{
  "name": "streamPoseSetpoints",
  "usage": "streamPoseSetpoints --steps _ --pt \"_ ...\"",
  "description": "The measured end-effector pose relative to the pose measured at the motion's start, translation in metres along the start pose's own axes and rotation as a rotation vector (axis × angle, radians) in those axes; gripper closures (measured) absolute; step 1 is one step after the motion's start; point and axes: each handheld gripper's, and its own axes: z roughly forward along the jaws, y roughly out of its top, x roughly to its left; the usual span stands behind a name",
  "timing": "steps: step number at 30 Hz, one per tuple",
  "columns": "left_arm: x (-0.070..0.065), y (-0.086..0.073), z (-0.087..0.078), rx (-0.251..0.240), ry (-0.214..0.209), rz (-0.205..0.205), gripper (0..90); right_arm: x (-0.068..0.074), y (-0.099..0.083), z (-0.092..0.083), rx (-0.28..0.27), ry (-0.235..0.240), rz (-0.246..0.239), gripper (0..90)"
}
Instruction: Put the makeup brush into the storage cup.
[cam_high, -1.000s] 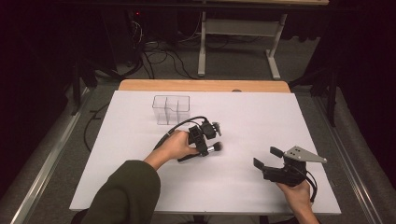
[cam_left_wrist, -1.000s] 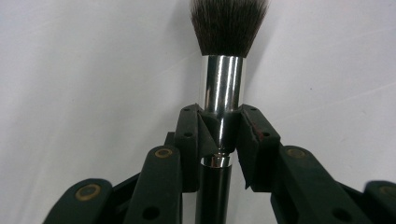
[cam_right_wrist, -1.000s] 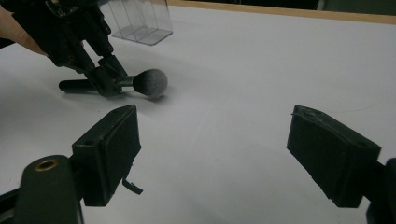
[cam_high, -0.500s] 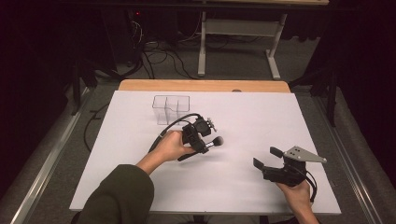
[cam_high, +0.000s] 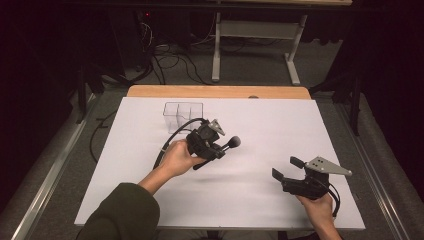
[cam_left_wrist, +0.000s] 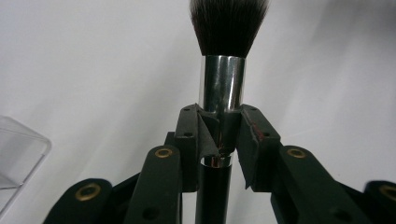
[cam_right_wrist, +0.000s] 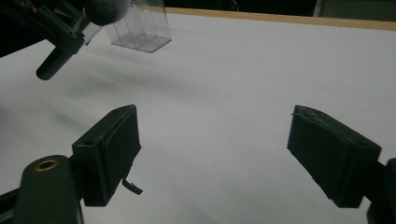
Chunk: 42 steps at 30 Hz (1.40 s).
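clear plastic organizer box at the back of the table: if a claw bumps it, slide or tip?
Probably slides: the clear plastic divided organizer box looks thin-walled and empty, so likely light, on a smooth white table. Its upright, fairly tall shape suggests a high push could tip it. The thin walls may also flex or crack under a hard squeeze.

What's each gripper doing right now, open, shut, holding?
Left gripper: shut on the makeup brush, above the table.
Right gripper: open, nothing between its jaws.

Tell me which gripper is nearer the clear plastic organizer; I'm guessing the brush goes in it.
The left. The left gripper, shut on the makeup brush, sits just in front of the clear organizer. The right gripper, jaws open, is farther off near the table's front right.
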Motion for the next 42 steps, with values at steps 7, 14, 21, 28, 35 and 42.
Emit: streamPoseSetpoints --steps 7,14,21,28,35,42 --pt "0.002 -0.006 -0.02 -0.097 0.017 -0.039 70.6 -0.001 0.0 0.0 -0.006 -0.003 0.005 18.3" --pt "0.006 -0.012 -0.036 -0.167 0.042 -0.053 70.6 -0.001 0.0 -0.001 -0.009 -0.002 0.006 18.3" --pt "0.01 -0.017 -0.045 -0.219 0.057 -0.076 70.7 -0.001 0.0 0.0 -0.009 -0.005 0.005 18.4" --pt "0.014 -0.022 -0.052 -0.251 0.066 -0.096 70.6 -0.001 0.0 0.0 -0.004 -0.006 0.004 18.5" --pt "0.017 -0.027 -0.058 -0.274 0.076 -0.113 70.7 -0.001 0.0 0.0 -0.002 -0.004 0.004 18.6" --pt "0.021 -0.031 -0.063 -0.301 0.088 -0.132 70.6 -0.001 0.0 0.0 -0.004 -0.005 0.003 18.6"
